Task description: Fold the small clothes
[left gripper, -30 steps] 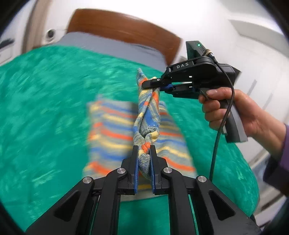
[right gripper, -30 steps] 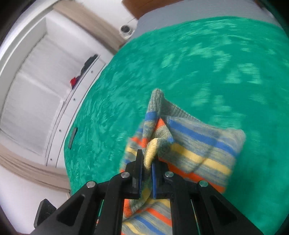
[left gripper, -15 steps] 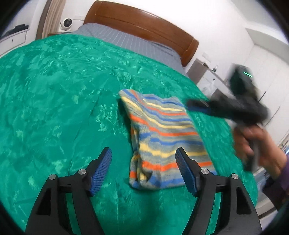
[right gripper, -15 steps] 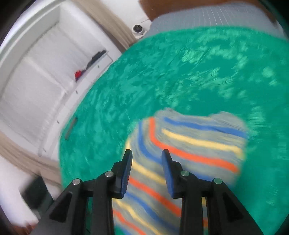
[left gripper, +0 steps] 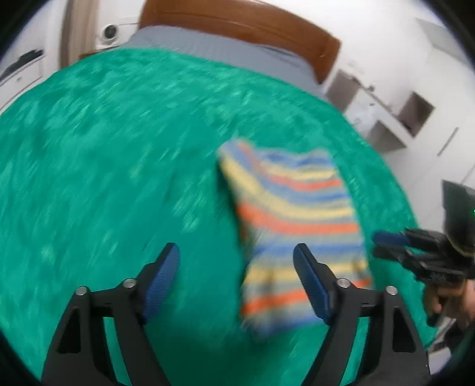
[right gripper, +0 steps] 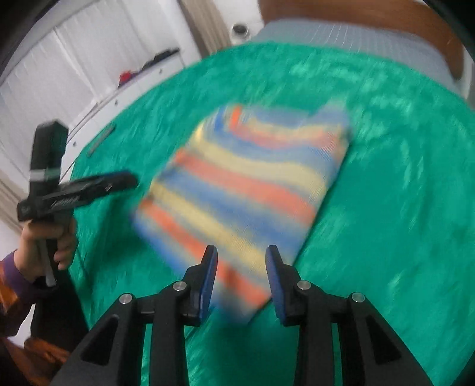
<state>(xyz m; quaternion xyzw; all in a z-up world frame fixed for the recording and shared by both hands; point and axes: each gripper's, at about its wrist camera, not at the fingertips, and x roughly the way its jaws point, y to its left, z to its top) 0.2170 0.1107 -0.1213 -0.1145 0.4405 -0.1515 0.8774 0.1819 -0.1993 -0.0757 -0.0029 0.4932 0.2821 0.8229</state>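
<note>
Striped top (right gripper: 249, 184) lies folded flat on the green bedspread (left gripper: 104, 166). Left gripper (left gripper: 236, 282) gapes wide, right gripper (right gripper: 240, 279) is partly open, both empty. Looks like the fold's done; next probably another fold or tidying edges.

We are seeing a ribbed knit striped garment (right gripper: 249, 184) lying on a sheeny green bedspread (right gripper: 386, 178), beyond it a glossy wooden headboard (left gripper: 237, 20).

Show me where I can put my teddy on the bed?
Bare green cover lies left of the striped cloth, up to the grey sheet by the headboard. More shows right of the cloth. It is crowded near the cloth, between the left gripper and right gripper.
</note>
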